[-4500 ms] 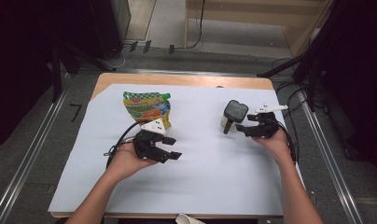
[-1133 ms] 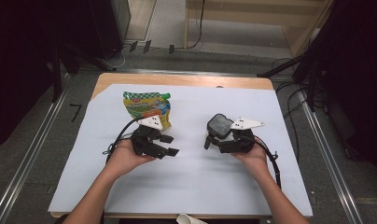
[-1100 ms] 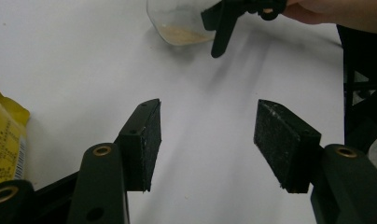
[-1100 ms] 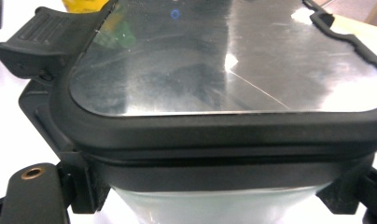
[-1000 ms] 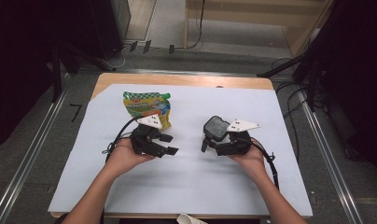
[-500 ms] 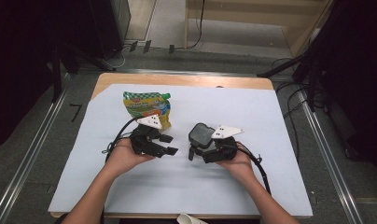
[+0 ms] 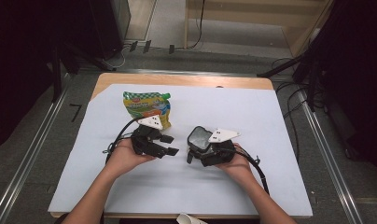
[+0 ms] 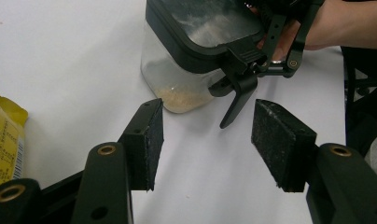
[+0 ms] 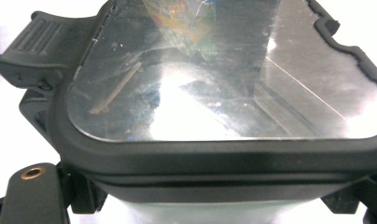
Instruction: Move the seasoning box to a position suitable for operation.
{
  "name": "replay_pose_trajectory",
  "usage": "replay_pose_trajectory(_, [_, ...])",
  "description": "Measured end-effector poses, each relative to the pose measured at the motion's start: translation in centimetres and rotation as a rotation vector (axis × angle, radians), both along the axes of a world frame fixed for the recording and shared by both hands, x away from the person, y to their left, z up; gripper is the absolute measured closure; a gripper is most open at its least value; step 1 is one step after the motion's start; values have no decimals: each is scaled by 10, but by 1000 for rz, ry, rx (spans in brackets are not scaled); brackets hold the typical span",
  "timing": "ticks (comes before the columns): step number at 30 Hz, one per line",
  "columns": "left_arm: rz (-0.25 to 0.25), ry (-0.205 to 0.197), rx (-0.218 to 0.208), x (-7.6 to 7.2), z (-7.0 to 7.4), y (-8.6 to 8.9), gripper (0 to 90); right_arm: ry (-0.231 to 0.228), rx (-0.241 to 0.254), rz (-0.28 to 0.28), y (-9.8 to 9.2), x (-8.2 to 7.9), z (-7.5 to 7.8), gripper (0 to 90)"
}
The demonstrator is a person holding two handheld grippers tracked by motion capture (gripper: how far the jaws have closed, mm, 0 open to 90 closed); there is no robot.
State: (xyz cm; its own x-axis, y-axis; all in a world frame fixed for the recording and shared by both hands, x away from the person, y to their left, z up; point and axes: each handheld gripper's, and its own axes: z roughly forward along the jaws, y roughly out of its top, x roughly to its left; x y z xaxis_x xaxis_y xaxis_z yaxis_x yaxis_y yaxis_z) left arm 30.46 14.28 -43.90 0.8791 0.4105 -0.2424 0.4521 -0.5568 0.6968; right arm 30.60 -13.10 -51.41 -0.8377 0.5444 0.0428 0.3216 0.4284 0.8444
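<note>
1. The container [image 7: 199, 138] is a clear plastic box with rounded corners, a black-rimmed lid with a see-through panel, and a ribbed black latch tab at 1 corner, seen close up in the right gripper view [image 9: 214, 93].
2. It sits on the white sheet [image 7: 270, 121] near the middle of the table, just beside the left gripper [image 7: 164, 145] and slightly tilted.
3. The right gripper [image 7: 196, 154] has the container clamped between its 2 jaws, which press on the box's sides just below the lid rim; the person's right hand [image 7: 238, 163] grasps the gripper from behind.
4. The left gripper's jaws stand partly apart with nothing between the pads [image 8: 149, 140]; they point at the container, which lies just ahead of them without touching.
5. Against the picture from 4.5 seconds back, the container and right gripper have travelled from the right part of the sheet toward the centre, closing most of the gap to the left gripper. The left gripper has stayed where it was, and so has the snack pouch [image 7: 147, 106].
6. Inside the container, the left gripper view shows a thin layer of tan, crumb-like powder [image 8: 179, 98] gathered in the lower corner; the rest of the box looks empty, with a dusty film on the walls.
7. The green and yellow snack pouch lies flat on the sheet beyond the left gripper; I cannot tell whether it is open.
</note>
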Motion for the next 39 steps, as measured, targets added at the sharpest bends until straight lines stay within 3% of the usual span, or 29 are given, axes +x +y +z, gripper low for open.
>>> replay_pose_trajectory(11, [-7,3,11,0,-2,-4,454,38,1,-10,-20,-12,13,163])
replay_pose_trajectory(13, [-7,3,12,0,-3,-5,456,62,-5,-13,-24,-15,14,170])
replay_pose_trajectory(17, [-9,10,11,0,-3,-6,474,101,22,-24,-34,-21,19,233])
replay_pose_trajectory(23, [-16,22,18,0,-6,-8,518,132,8,-57,-43,-32,28,299])
replay_pose_trajectory(24, [-14,26,16,0,-6,-9,550,142,9,-73,-46,-34,31,360])
replay_pose_trajectory(31, [-23,35,19,2,-10,-12,655,160,21,-125,-55,-32,37,482])
replay_pose_trajectory(32, [-23,36,22,3,-11,-12,713,164,21,-143,-56,-31,37,532])
replay_pose_trajectory(33, [-24,36,20,3,-12,-13,713,164,21,-143,-56,-31,37,532])
replay_pose_trajectory(34, [-28,41,19,3,-13,-14,790,167,9,-149,-56,-31,37,588])
replay_pose_trajectory(39, [-44,76,0,5,-16,-19,878,163,2,-151,-54,-31,39,716])
